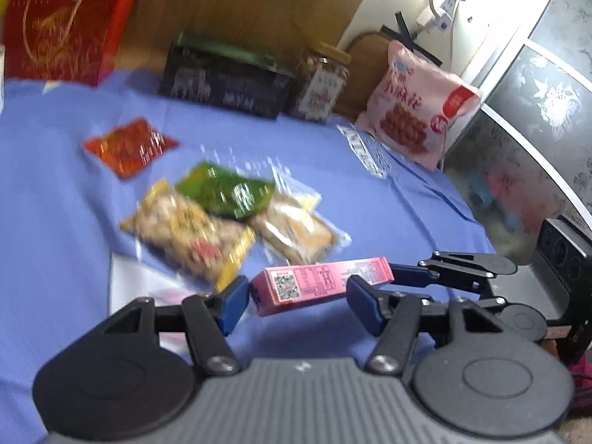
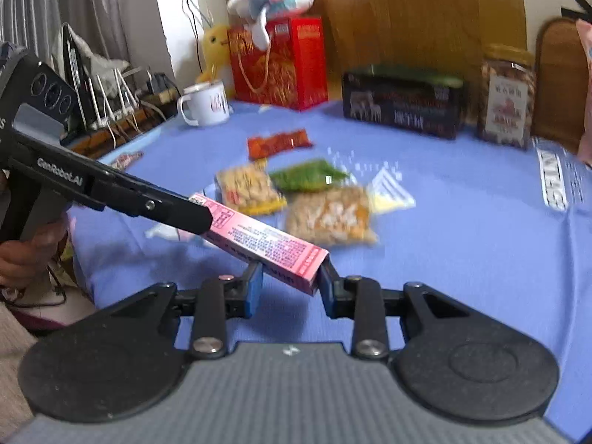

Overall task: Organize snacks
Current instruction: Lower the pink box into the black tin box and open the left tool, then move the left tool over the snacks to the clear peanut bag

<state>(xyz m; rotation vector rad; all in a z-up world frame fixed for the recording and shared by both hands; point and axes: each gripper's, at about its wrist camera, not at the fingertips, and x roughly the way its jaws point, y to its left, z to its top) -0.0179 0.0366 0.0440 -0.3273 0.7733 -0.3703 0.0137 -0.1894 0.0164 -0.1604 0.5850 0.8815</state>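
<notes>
A long pink snack box (image 1: 320, 283) (image 2: 259, 236) hangs above the blue tablecloth (image 1: 55, 192). My right gripper (image 2: 290, 281) is shut on one end of the box. My left gripper (image 1: 298, 301) is open, its blue pads on either side of the other end; whether they touch the box I cannot tell. The left gripper also shows in the right wrist view (image 2: 162, 207), over the box's far end. Several snack packets lie beyond: a yellow peanut bag (image 1: 188, 238) (image 2: 248, 190), a green packet (image 1: 229, 190) (image 2: 309, 175), a clear biscuit pack (image 1: 296, 235) (image 2: 329, 216) and a red packet (image 1: 129, 146) (image 2: 277, 142).
At the back stand a red gift bag (image 1: 63, 22) (image 2: 281, 63), a dark tin box (image 1: 225, 81) (image 2: 403, 100), a nut jar (image 1: 322, 81) (image 2: 507, 100) and a pink snack bag (image 1: 418, 111). A white mug (image 2: 205, 105) sits at the left. The table edge drops off at the right (image 1: 473, 222).
</notes>
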